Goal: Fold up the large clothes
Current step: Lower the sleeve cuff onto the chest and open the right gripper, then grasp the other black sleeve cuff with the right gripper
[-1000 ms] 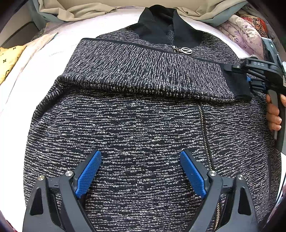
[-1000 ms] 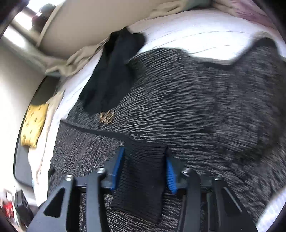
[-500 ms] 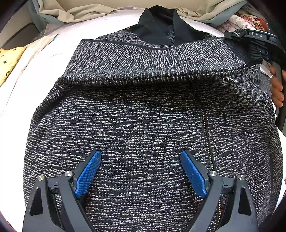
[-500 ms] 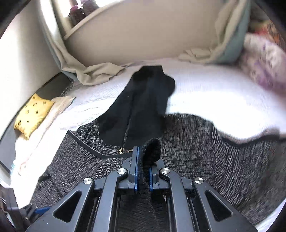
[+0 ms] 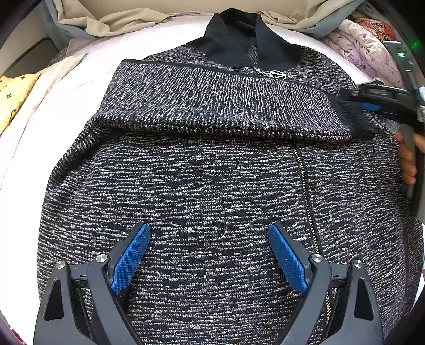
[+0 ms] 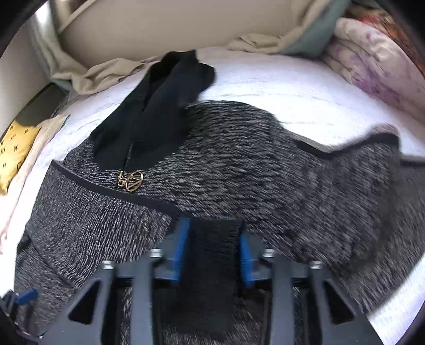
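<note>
Half a second back the right gripper (image 6: 212, 246) was pinched tight on the black cuff (image 6: 209, 254) and held it up; now its jaws have just been opening and the cuff lies flat between the blue pads (image 6: 180, 246), which stand either side of it without pressing. Whether a pad brushes the cuff edge is hard to make out, since this view is smeared by motion. Its sleeve (image 5: 225, 100) is back down across the chest of the jacket (image 5: 212, 199), just below the zip pull (image 5: 276, 74), which it covered a moment ago.

Over the lower front of the jacket the left gripper (image 5: 209, 254) hangs with jaws spread wide and nothing between them. Its lower frame is cut off by the picture's bottom edge.

A hand (image 5: 409, 156) shows only as fingertips at the right rim, beside the jacket.

Behind the zip pull the black collar (image 5: 239, 34) points away. Under the jacket lies a white bed cover (image 6: 292, 85). Left of the jacket sits a yellow cushion (image 6: 16, 151); beyond the collar beige bedding (image 5: 119, 21) is bunched; right of the collar is a flowered quilt (image 6: 372, 69).
</note>
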`<state>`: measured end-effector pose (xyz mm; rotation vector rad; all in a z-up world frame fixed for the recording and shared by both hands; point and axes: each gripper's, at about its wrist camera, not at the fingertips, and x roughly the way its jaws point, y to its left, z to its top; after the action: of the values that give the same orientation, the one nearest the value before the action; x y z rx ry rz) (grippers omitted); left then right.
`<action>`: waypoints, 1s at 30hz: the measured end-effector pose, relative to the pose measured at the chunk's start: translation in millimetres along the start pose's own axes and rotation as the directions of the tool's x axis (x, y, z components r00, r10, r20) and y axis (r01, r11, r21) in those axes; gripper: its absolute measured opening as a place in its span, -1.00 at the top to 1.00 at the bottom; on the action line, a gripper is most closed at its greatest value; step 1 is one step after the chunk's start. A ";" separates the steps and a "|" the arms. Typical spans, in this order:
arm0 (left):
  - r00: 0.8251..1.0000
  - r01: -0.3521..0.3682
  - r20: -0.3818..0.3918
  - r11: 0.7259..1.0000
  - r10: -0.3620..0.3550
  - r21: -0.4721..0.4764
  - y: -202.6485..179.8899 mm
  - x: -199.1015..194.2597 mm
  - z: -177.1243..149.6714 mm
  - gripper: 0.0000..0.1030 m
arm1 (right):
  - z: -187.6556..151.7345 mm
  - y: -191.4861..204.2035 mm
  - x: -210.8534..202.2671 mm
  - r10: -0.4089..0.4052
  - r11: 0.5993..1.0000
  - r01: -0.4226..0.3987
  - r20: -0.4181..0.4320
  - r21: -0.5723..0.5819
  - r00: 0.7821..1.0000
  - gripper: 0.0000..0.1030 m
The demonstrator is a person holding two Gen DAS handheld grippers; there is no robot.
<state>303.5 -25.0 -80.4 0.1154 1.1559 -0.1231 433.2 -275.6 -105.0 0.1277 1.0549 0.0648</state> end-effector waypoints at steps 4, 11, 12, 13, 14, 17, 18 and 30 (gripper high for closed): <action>1.000 -0.010 -0.002 1.000 0.010 -0.001 0.3 -6.3 -4.8 -0.81 | -2.3 -13.4 -34.7 -0.055 0.998 0.055 -0.004 0.019 0.998 0.15; 0.998 -0.055 0.010 0.998 0.055 0.016 -6.6 -14.2 -20.4 -0.97 | -46.4 12.7 -71.5 0.035 0.999 -0.036 -0.064 -0.007 0.997 0.13; 0.998 -0.062 0.009 0.998 0.062 0.015 -7.5 -13.7 -24.1 -1.00 | -57.0 18.3 -69.3 0.036 0.999 -0.037 -0.076 -0.021 0.996 0.13; 0.998 -0.058 0.004 0.998 0.058 0.010 -7.7 -12.7 -26.8 -1.00 | -63.7 20.5 -66.5 0.032 0.999 -0.035 -0.087 -0.030 0.996 0.13; 0.999 -0.052 0.002 0.999 0.052 -0.003 -7.1 -12.5 -29.4 -1.00 | -74.3 25.8 -59.8 0.023 0.998 -0.029 -0.112 -0.048 0.993 0.13; 0.999 -0.043 0.003 0.999 0.043 -0.017 -5.8 -13.6 -32.2 -1.00 | -91.5 31.6 -45.5 -0.009 0.997 -0.004 -0.149 -0.083 0.989 0.06; 0.999 -0.042 0.005 0.999 0.042 -0.016 -6.2 -14.2 -33.6 -1.00 | -95.0 35.7 -45.8 -0.028 0.994 0.014 -0.129 -0.111 0.991 -0.03; 0.999 -0.039 0.037 0.999 0.040 -0.021 -6.5 -13.4 -37.1 -1.00 | -99.6 34.6 -47.6 0.026 0.996 -0.037 -0.134 -0.082 0.991 -0.46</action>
<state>263.7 -25.3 -83.1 0.1175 1.1165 -0.0784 323.4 -239.4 -107.7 0.0637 1.1816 0.1479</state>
